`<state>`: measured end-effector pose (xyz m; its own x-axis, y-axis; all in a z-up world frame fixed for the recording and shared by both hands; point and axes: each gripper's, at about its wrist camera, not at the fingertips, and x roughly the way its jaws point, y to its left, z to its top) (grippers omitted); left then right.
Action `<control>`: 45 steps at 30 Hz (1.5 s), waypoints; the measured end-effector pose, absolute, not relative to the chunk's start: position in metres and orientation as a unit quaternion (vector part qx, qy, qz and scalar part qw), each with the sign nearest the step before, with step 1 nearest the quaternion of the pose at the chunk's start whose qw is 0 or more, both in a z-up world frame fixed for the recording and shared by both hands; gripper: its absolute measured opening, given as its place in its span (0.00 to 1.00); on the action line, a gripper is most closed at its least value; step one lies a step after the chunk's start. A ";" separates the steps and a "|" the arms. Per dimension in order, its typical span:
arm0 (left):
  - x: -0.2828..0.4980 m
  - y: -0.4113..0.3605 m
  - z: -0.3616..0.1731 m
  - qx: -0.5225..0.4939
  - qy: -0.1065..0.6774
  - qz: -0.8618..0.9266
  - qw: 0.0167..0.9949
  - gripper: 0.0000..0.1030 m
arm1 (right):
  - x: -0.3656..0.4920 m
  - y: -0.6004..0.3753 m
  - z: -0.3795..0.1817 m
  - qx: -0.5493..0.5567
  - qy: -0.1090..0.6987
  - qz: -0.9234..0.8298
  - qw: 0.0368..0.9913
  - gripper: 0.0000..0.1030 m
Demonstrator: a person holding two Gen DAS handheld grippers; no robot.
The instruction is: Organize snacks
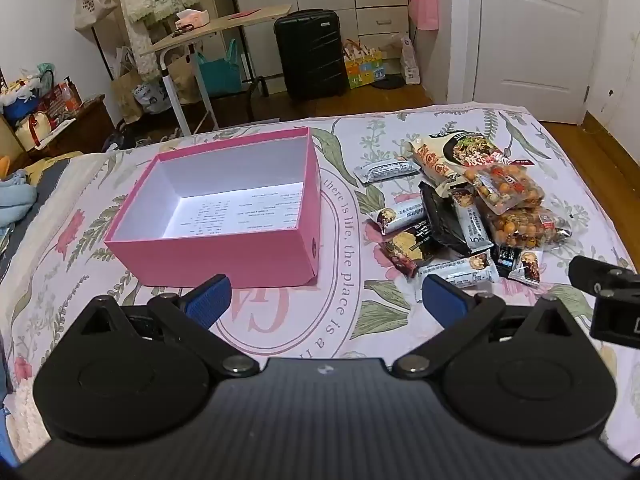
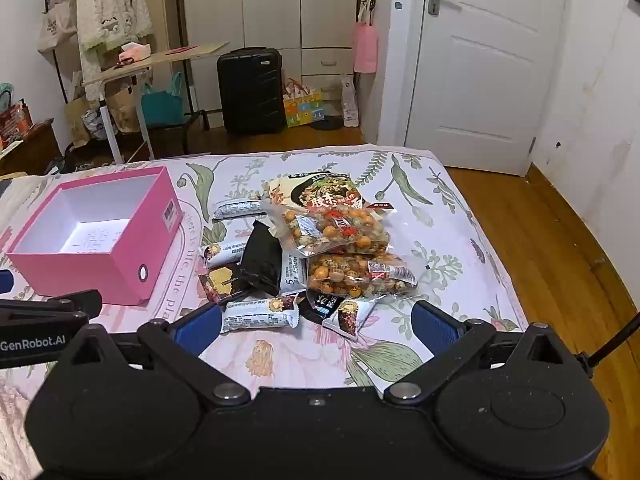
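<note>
An open pink box with a white inside lies on the floral bedsheet, holding only a printed sheet. To its right is a heap of snacks: two clear bags of coated nuts, a large noodle packet, a black pouch and several small wrapped bars. My left gripper hovers open over the sheet just before the box. My right gripper is open too, nothing between its fingers, close to the nearest bar.
The bed ends at a wooden floor on the right. Beyond its far edge stand a black suitcase, a tilted side table, a clothes rack with bags, and a white door. The other gripper's body shows at each view's edge.
</note>
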<state>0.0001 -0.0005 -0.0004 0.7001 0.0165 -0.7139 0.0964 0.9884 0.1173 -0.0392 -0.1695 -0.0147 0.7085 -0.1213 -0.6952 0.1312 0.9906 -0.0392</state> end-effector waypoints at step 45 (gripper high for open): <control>-0.012 0.002 -0.004 0.049 0.379 -0.034 0.923 1.00 | -0.044 -0.172 -0.017 0.007 0.385 -0.086 0.919 0.99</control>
<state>-0.0118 0.0016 -0.0040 0.7099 -0.0260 -0.7039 0.1002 0.9929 0.0644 -0.0438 -0.1721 -0.0169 0.6890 -0.1523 -0.7086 0.1624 0.9853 -0.0539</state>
